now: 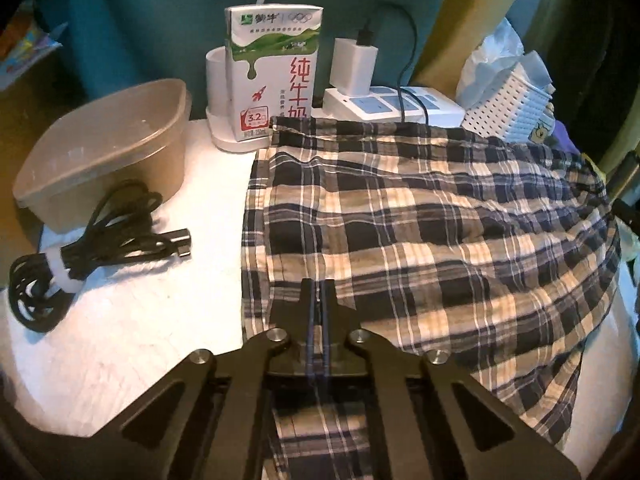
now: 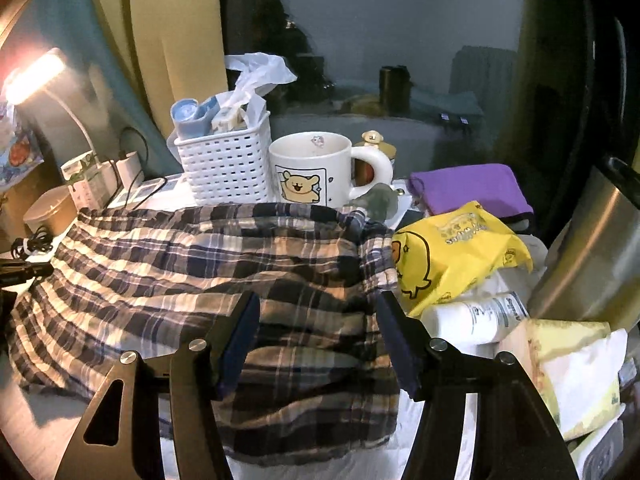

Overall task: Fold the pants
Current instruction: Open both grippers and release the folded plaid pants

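Left tongs [image 1: 319, 292] pinched tight on the near edge of the plaid pants [image 1: 420, 232]; fabric runs between the tips. Right tongs [image 2: 318, 320] spread wide, hovering over the pants' [image 2: 208, 264] near right part, nothing gripped. Pants lie crumpled across the white counter [image 1: 160, 320], covering its middle and right, far edge close to the power strip [image 1: 400, 106].

Left of the pants: brown lidded tub [image 1: 108, 152], then the bundled black cable [image 1: 96, 236] near it. Far side: milk carton [image 1: 276, 76] just beside the pants' far left corner, white charger [image 1: 354, 66] plugged into the strip. Right-wrist view: white basket [image 2: 226, 164] and bear mug [image 2: 316, 170] behind the pants, yellow bag [image 2: 460, 252] touching their right edge, purple cloth [image 2: 472, 190] further back.
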`<state>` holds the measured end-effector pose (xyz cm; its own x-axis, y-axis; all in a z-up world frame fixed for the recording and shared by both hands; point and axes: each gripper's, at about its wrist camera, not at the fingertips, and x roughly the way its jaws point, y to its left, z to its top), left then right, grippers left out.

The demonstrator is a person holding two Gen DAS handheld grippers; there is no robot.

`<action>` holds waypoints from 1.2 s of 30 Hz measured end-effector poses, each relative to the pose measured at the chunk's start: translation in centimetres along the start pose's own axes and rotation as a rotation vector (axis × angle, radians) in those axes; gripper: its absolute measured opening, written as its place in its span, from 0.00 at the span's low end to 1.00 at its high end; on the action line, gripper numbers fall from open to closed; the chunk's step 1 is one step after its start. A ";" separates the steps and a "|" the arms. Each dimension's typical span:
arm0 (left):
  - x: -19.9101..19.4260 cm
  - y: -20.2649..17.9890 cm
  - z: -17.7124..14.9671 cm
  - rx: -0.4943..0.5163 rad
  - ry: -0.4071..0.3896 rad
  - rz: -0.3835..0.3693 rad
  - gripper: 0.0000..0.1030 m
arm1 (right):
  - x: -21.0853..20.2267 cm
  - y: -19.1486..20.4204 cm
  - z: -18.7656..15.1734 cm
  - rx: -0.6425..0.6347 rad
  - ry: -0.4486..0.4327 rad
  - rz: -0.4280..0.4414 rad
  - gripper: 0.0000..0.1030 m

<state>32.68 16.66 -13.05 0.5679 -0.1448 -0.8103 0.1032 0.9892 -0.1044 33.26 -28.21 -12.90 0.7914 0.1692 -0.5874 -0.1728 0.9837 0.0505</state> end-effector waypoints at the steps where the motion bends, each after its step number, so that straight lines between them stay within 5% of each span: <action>1: -0.4 -0.2 -0.5 0.013 -0.007 0.011 0.00 | -0.3 0.0 -0.1 0.001 -0.003 0.006 0.61; 16: -4.7 0.0 -5.1 -0.087 -0.013 0.095 0.01 | -1.6 1.9 -0.9 -0.010 -0.009 0.050 0.61; 17: -5.0 -0.1 -5.5 -0.086 -0.011 0.103 0.06 | -1.6 1.9 -1.0 -0.006 -0.006 0.052 0.61; 20: -6.0 -0.2 -6.8 -0.105 -0.016 0.096 0.48 | -1.6 1.9 -1.4 0.002 0.011 0.056 0.61; 21: -6.5 -0.2 -7.4 -0.122 -0.027 0.085 0.51 | -1.6 2.0 -1.5 -0.001 0.014 0.057 0.61; 34: -7.7 -2.0 -9.5 -0.094 -0.074 0.050 0.49 | -2.8 3.0 -2.6 -0.036 0.030 0.067 0.63; 36: -7.6 -2.4 -9.6 -0.078 -0.077 0.041 0.20 | -3.0 3.0 -2.8 -0.036 0.030 0.066 0.63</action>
<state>20.32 15.62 -12.18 0.6320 -0.1023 -0.7682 0.0162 0.9928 -0.1189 28.74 -25.90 -13.23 0.7595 0.2315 -0.6079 -0.2456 0.9674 0.0615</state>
